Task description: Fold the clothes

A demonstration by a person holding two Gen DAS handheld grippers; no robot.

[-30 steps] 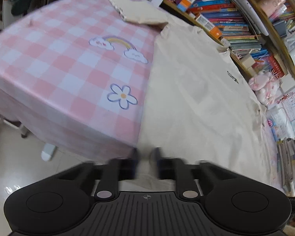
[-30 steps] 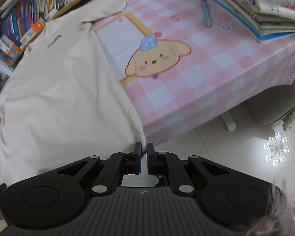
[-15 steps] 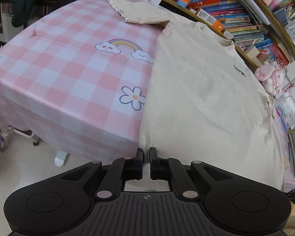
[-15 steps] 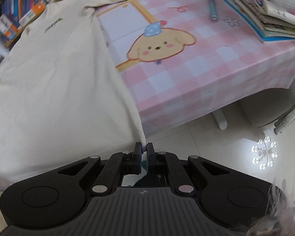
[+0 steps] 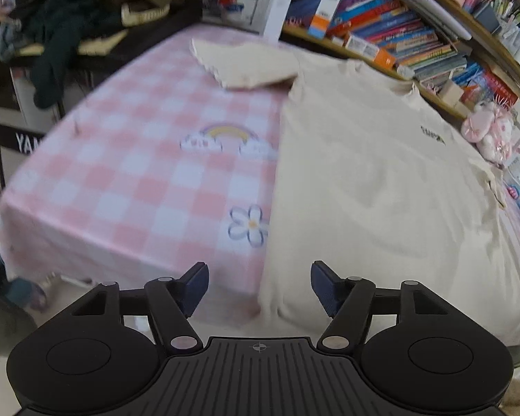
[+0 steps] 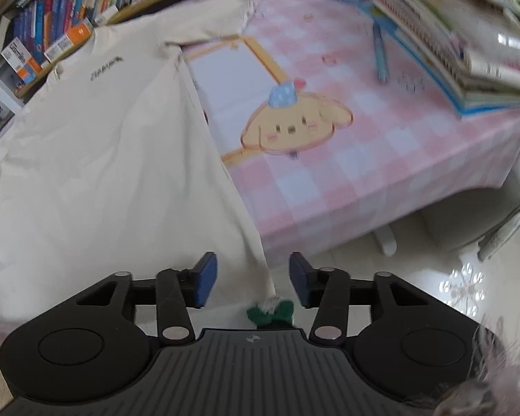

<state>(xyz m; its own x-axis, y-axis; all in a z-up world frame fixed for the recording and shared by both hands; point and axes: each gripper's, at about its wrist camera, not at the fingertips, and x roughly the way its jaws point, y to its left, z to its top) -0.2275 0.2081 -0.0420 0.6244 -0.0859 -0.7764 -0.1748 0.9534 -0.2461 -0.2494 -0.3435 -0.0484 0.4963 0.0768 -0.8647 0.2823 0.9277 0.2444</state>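
We see the cream T-shirt (image 5: pixel 364 180) spread flat, front up, on the pink checked tablecloth (image 5: pixel 121 180), its hem hanging over the table's near edge right ahead of both sets of jaws. Its long axis runs straight away from us: hem nearest the jaws, collar and small chest print at the far end by the bookshelf (image 5: pixel 409 38). One sleeve (image 5: pixel 246 66) lies out beyond the left jaws, to their left.

We judge the laying-out step is ending. The left gripper (image 5: pixel 258 286) has its jaws opening, with the shirt's near left corner below the gap and neither pad pressing on it. The right gripper (image 6: pixel 253 279) is opening too, the near right corner just under its gap and free; motion blur makes that edge hard to read, so it may be brushing a pad. Next we would need fresh pinches on a side edge or sleeve to fold inward across the body, clear of the stacked books (image 6: pixel 468 45) beyond the right jaws.
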